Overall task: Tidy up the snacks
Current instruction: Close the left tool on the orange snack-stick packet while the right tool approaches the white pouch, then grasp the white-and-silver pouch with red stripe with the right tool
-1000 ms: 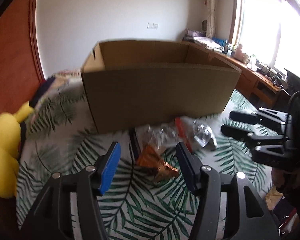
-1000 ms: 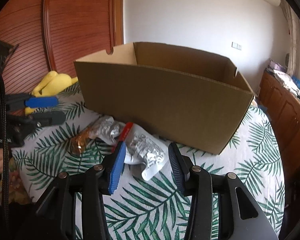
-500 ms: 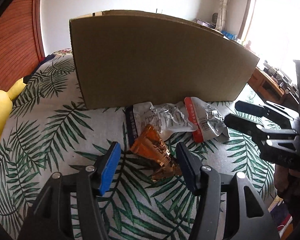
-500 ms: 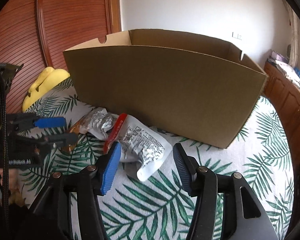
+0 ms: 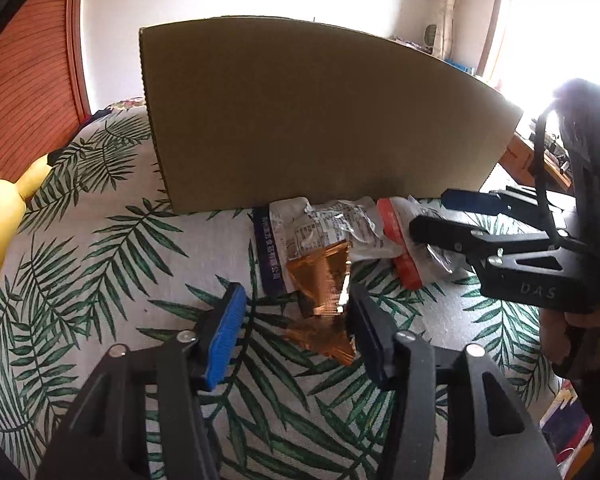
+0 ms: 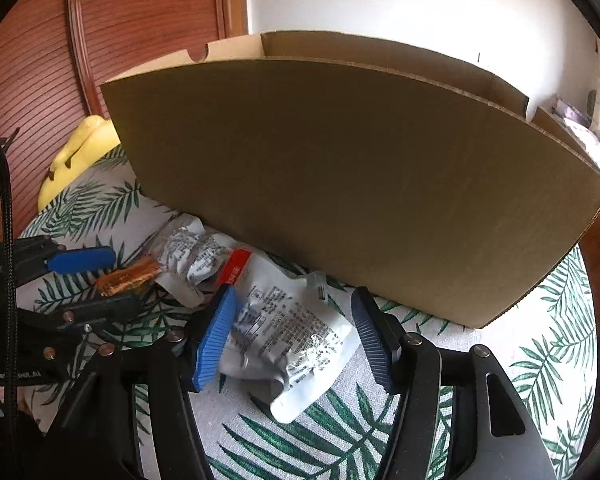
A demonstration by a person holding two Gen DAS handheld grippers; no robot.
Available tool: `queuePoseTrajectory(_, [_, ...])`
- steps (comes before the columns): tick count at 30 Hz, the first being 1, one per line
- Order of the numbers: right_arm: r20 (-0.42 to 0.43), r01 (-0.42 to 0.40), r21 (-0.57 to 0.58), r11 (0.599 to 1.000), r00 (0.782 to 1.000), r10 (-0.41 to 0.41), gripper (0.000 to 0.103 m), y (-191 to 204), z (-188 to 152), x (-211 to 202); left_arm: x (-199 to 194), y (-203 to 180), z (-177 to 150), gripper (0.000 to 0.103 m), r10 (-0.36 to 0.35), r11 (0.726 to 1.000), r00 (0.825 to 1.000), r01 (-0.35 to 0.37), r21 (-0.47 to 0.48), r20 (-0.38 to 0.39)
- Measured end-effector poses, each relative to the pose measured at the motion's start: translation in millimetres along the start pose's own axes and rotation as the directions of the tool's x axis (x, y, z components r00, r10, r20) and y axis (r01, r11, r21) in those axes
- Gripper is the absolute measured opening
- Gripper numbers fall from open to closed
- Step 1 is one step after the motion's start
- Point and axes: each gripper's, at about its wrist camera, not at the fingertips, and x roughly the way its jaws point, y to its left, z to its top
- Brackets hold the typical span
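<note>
My left gripper (image 5: 296, 320) fingers closing, orange wrapper (image 5: 320, 280) between, untouched, lengthwise ahead. Right gripper (image 6: 292, 334) opening around silver pouch (image 6: 288, 336), slanting right.

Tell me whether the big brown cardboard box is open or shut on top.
Open. In the right wrist view the brown cardboard box shows its inner far wall above the near rim, with no flaps across. Its contents cannot be seen.

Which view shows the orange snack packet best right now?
The left wrist view: the orange snack packet lies nearly whole between the closing left gripper fingers, by the right one. The right wrist view shows only a small sliver, partly hidden by that gripper.
</note>
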Motion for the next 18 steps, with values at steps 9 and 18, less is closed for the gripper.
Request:
queuePoseTrajectory(9, [-0.032,-0.038,-0.016,0.999,0.999,0.038,0.065,4,-10,-3,-2,-9,-3,0.022,-0.004,0.999,1.0,0.004,0.034,0.019])
queuePoseTrajectory(18, [-0.037,-0.066,-0.001,0.998,0.997,0.066,0.07,4,-22,-12,-3,-9,-5,0.021,-0.008,1.0,1.0,0.007,0.025,0.023])
